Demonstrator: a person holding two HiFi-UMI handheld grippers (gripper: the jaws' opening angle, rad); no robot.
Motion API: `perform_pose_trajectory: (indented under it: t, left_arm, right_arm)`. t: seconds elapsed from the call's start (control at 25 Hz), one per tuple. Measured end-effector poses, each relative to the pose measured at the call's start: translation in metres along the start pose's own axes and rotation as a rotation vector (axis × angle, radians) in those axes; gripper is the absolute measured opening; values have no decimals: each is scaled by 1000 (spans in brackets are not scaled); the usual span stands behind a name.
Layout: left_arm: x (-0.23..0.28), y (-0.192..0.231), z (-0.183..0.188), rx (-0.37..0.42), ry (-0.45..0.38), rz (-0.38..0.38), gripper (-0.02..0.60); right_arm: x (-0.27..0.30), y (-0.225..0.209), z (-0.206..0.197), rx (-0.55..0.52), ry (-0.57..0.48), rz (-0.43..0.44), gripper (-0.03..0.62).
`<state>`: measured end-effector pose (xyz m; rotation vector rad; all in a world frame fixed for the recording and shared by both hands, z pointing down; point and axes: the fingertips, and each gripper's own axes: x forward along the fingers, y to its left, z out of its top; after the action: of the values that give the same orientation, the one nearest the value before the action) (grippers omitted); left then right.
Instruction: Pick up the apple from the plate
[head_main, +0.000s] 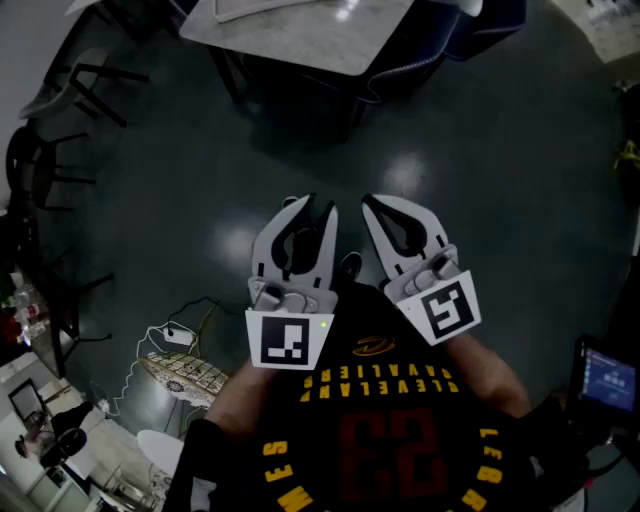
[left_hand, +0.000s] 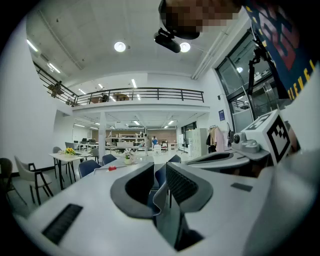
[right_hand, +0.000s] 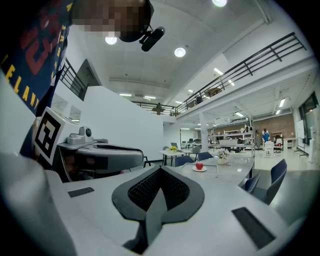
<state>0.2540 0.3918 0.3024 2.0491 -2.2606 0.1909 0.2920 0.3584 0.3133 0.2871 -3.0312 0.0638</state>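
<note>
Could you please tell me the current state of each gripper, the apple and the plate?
left gripper: open, fingers apart, nothing between them.
right gripper: shut, fingers together, holding nothing.
apple: upright on the plate, far from both grippers, not yet picked up.
plate: flat on the table, carrying the apple.

Pale left claw (head_main: 315, 205), right claw (head_main: 372, 203), seemingly black jersey (head_main: 380, 440)

Head view dim, its dark floor (head_main: 420, 180) catching pale glare patches; both gripper views bright under round ceiling lamps (left_hand: 120, 46) — fisheye-bent, corners vignetted black, near fingers (left_hand: 182, 185) soft.
</note>
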Motion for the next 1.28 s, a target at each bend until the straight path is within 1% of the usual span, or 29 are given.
perform_pose_trajectory:
  t: [0.28,0.44,0.56,0.68,0.88,1.0,1.08,1.16,1.28]
  left_arm:
    - [2,-4,-1,51,10,-23,77]
    - [3,-2,1,32,-4,-17,77]
    - [5,-2,0,38,7,-28,77]
    - [14,6,0,24,12,-31,77]
    - [44,38,-3,36,18,-42,77]
    - [59,61,-2,23,19,-45,77]
    - [70,77,-2,31,23,-51,77]
    - [80,96,-2,40,27,-50,77]
    - [94,132,7,47,20,-42,77]
  right_arm:
    - [3,-1,-1,3,-3,-1,5]
    - [2,-1,3,16,-30,-10,5]
    - [4,-4,2,13,-15,-24,6]
    - [15,-12,5,24,-11,-35,6]
    - [53,-33,0,38,11,-46,6]
    - [79,-41,-1,50,20,-52,6]
    - [97,-47,-4,62,25,-55,6]
    - [118,-55,-5,67,31,-56,6]
    - [156,-62,6,60,23,-58,6]
